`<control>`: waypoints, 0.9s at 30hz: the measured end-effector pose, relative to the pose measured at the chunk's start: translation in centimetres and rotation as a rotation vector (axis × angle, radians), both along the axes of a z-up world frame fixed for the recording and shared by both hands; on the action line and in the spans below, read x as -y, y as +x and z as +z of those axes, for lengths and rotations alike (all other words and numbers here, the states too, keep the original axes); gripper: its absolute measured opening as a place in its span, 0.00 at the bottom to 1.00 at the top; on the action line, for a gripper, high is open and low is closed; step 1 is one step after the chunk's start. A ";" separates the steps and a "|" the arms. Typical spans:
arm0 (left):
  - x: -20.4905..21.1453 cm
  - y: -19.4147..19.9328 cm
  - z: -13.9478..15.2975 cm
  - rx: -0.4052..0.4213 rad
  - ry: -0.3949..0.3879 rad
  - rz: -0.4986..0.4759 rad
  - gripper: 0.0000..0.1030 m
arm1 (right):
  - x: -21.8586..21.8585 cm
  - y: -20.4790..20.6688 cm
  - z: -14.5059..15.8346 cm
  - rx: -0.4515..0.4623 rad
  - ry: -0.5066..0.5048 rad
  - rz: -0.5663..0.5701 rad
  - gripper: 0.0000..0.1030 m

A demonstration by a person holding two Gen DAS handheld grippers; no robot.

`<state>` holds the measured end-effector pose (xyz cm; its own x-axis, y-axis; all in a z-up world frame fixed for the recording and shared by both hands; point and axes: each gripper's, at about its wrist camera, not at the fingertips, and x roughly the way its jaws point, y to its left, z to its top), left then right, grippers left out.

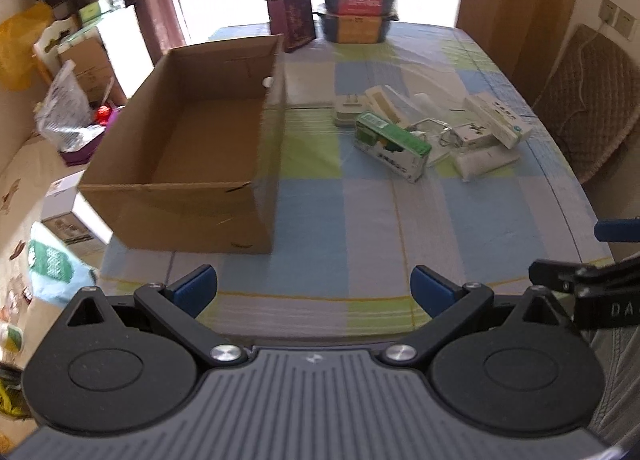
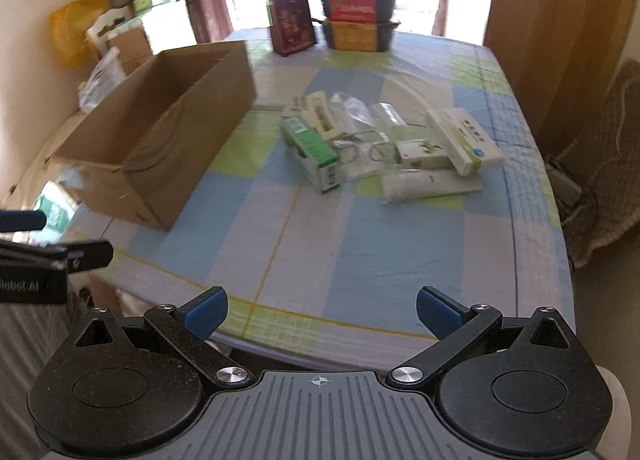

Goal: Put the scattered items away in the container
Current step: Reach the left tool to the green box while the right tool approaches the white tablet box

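Plainly, left gripper (image 1: 314, 288): fingers apart, empty, near table edge.
Right gripper (image 2: 322, 312): fingers apart, empty.
Cardboard box (image 1: 192, 148): left, open.
Scattered items (image 2: 384, 148): right of box; clear wrappers indistinct.

Cardboard box (image 1: 188, 148) left on the table (image 1: 360, 212). Small packages (image 1: 432, 132) piled to its right, seemingly overlapping. Stacked trays (image 1: 358, 8) behind.

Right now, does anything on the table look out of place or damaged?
Yes. Small boxes and packets lie in a jumbled heap on the tablecloth, some overlapping, beside the empty cardboard box. The green carton lies askew at the near edge. No damage is visible.
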<state>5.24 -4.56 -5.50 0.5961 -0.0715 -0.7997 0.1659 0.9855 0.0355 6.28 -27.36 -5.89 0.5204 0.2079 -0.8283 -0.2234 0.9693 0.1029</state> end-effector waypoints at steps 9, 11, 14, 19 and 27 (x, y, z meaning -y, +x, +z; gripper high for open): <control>3.0 3.8 -1.5 -0.002 0.020 -0.069 0.99 | 2.9 2.6 -0.9 -0.012 -0.005 -0.118 1.00; 3.7 4.7 -1.8 -0.005 0.014 -0.077 0.98 | 3.3 3.3 -1.2 -0.018 -0.003 -0.132 1.00; 4.5 6.0 -2.5 -0.013 0.010 -0.085 0.98 | 3.7 4.4 -1.8 -0.026 -0.003 -0.149 1.00; 5.5 8.2 -3.9 -0.042 0.003 -0.084 0.96 | 4.7 6.4 -3.0 -0.037 -0.002 -0.172 1.00; 7.2 12.6 -6.1 -0.078 -0.020 -0.077 0.91 | 7.0 10.9 -4.5 -0.003 -0.027 -0.194 1.00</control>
